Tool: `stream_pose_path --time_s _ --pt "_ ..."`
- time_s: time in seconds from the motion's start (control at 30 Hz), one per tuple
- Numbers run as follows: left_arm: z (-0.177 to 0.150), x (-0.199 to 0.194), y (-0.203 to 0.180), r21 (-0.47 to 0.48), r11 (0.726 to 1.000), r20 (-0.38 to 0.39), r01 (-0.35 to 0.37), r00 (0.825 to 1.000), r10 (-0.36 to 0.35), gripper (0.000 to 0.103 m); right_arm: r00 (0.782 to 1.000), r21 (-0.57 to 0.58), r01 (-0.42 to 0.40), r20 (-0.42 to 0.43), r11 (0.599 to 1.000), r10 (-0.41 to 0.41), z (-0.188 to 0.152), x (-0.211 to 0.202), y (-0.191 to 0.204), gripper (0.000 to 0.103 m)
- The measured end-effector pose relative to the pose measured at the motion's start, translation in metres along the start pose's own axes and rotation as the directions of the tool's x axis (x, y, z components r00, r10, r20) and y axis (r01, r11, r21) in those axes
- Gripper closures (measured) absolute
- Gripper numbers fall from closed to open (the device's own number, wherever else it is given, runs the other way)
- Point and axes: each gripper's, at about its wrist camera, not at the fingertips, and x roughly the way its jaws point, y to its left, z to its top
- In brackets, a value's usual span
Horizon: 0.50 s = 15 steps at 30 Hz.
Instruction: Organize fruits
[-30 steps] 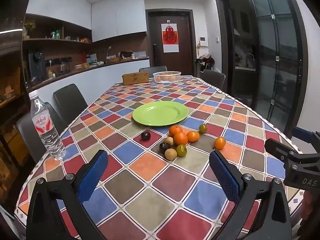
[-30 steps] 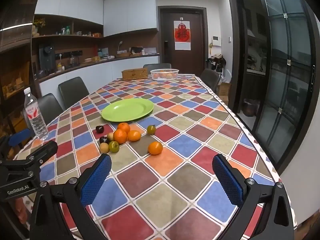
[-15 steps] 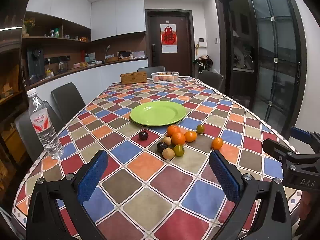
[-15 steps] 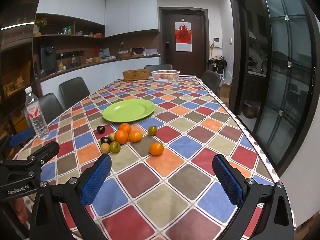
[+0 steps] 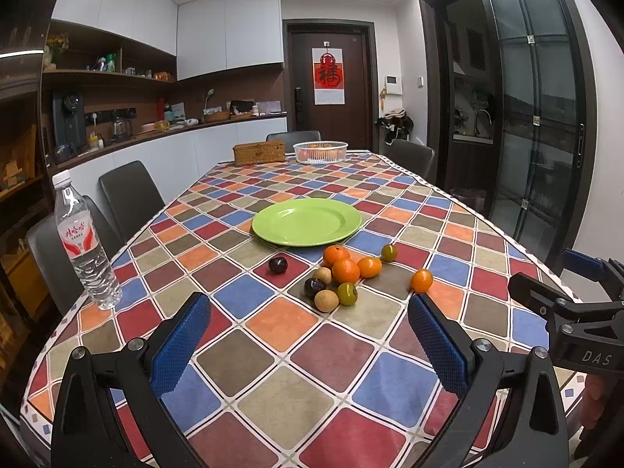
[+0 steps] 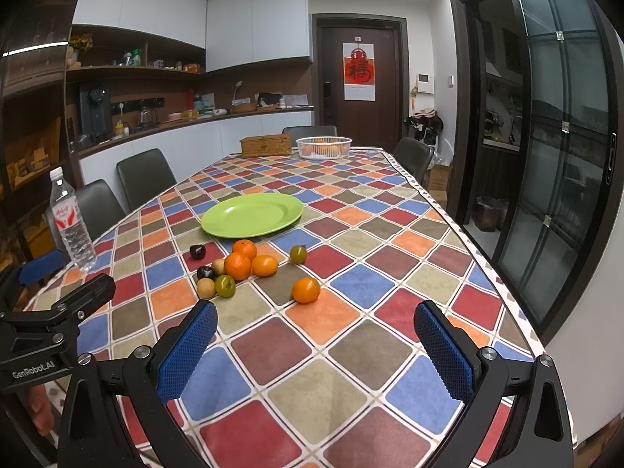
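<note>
Fruits lie loose on the table (image 5: 273, 401), on the checkered cloth just in front of the green plate (image 5: 306, 221), which holds nothing. The main cluster comprises three oranges (image 5: 346, 270) touching one another, two tan round fruits (image 5: 326, 300), a dark plum (image 5: 314, 286) and a green-brown fruit (image 5: 347, 293). A second dark plum (image 5: 277, 265) sits apart on the left of the cluster. A second green-brown fruit (image 5: 389, 252) sits just right of the oranges. A single orange (image 6: 306, 289) lies apart on the right, nearer the table's front edge.

Left tool (image 5: 308, 345): both blue-padded fingers are spread wide, with nothing between them. It is held above the near part of the table, well short of the cluster.

Right tool (image 6: 316, 351): fingers likewise spread wide and holding nothing. It sits beside the left tool, with the single orange ahead of it, closer to its left finger.

A water bottle (image 5: 84, 243) stands upright near the table's left edge. A white basket (image 5: 320, 151) containing orange fruit and a woven box (image 5: 259, 152) stand at the far end.
</note>
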Motion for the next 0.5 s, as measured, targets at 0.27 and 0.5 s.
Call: stream_pose_path --time_s 0.27,0.5 --pt "0.0001 0.0000 0.0002 0.000 1.000 0.000 0.000 1.000 0.000 0.000 1.000 -0.001 -0.001 0.000 1.000 0.001 -0.0003 0.0003 0.0000 0.001" --pt "0.0001 0.0001 0.0004 -0.001 1.000 0.000 0.001 1.000 -0.001 0.000 1.000 -0.002 0.000 0.000 1.000 0.000 -0.0005 0.0000 -0.0001 0.001"
